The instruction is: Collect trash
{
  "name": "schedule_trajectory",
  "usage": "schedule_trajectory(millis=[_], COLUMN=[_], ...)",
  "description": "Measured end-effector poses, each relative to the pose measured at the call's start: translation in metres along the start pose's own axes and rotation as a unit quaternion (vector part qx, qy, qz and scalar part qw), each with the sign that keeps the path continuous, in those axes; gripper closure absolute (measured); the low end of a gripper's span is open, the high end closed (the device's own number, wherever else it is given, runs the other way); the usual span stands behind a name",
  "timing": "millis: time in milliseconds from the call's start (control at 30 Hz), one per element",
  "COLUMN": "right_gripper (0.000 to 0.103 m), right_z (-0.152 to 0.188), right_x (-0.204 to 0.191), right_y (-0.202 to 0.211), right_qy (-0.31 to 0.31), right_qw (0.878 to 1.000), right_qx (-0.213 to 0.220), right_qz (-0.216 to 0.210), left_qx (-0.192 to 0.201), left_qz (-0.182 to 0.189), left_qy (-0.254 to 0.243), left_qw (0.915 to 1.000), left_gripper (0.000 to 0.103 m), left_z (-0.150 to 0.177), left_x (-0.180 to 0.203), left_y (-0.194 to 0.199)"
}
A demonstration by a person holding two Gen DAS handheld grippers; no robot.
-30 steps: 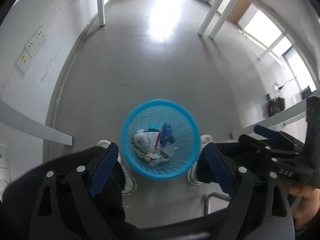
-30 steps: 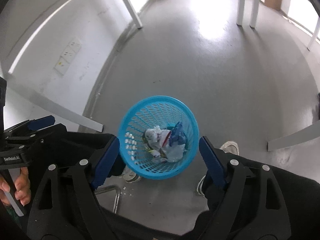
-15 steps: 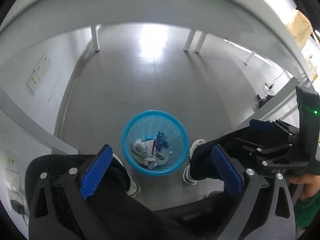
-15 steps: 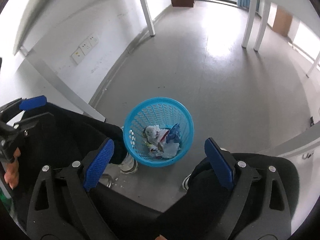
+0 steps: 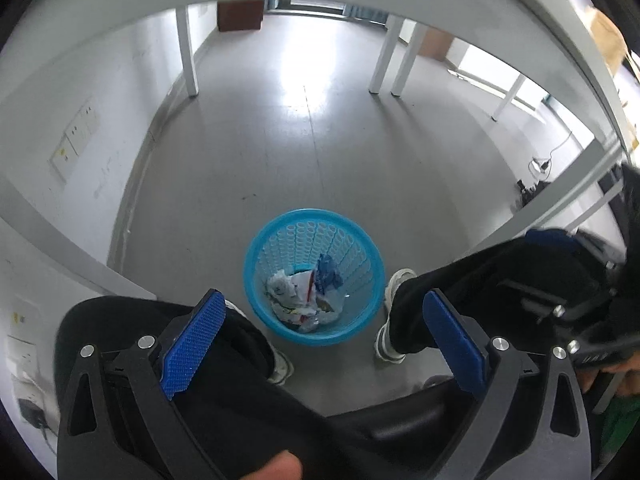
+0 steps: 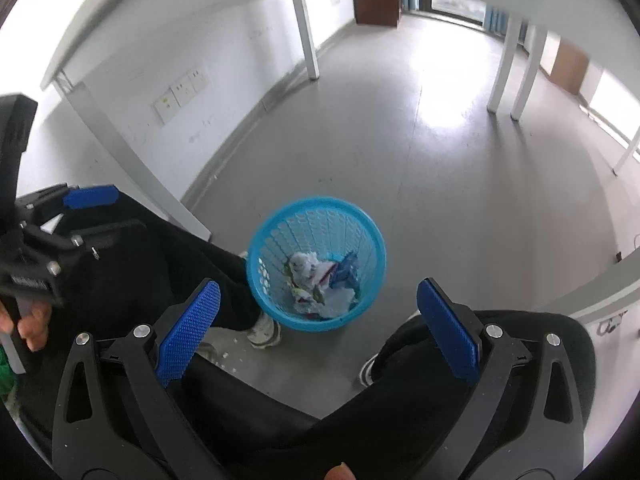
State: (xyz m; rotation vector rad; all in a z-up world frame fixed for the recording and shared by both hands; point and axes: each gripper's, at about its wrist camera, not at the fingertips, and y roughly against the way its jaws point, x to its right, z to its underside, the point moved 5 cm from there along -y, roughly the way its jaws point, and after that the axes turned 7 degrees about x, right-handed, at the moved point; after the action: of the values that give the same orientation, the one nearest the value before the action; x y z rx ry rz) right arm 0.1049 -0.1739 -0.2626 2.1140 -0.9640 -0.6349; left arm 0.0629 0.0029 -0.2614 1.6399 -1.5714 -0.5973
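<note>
- Down on the grey floor (image 5: 344,152) stands the blue mesh basket (image 5: 280,236), between my two white shoes.
- Inside that basket lies the crumpled trash (image 5: 306,296): white paper and a blue wrapper.
- Above the basket, my left hand-held gripper (image 5: 322,338) is spread wide, holding nothing.
- Above the basket too, my right hand-held gripper (image 6: 318,330) gapes wide, holding nothing.

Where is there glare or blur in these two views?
Left wrist view: window glare washes out the floor beyond the basket; the right tool is motion-blurred. Right wrist view: similar glare at upper right; the left tool is smeared.
</note>
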Motion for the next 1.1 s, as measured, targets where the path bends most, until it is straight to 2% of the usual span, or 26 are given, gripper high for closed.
schedule_trajectory(millis=[100,233,467,1100], right_gripper=[0.009,0.009,0.009,0.009], right_z=[-0.002,-0.003,-0.002,0.000], right_x=[0.006,0.012,0.015,0.020], right_y=[-0.010,-0.026,-0.033,-0.038], right_qy=[-0.021,-0.032,-0.035,-0.060], right_qw=[1.000,0.999,0.999,0.997], right_qx=[-0.007,-0.018,-0.026,-0.034], right_qz=[-0.013,-0.010,-0.013,-0.032], left_qx=[-0.005,-0.027,-0.029,-0.046], left_qz=[-0.007,-0.025,0.000,-0.004], left_qy=[0.011,0.002,0.009,0.016], left_qw=[0.9999,0.9993,0.9995,0.9988], left_gripper=[0.006,0.006,0.006,0.006], left_z=[-0.003,0.001,-0.002,0.002], left_x=[-0.004,-0.006,-0.002,-0.005], left_y=[-0.010,-0.029,-0.036,-0.041])
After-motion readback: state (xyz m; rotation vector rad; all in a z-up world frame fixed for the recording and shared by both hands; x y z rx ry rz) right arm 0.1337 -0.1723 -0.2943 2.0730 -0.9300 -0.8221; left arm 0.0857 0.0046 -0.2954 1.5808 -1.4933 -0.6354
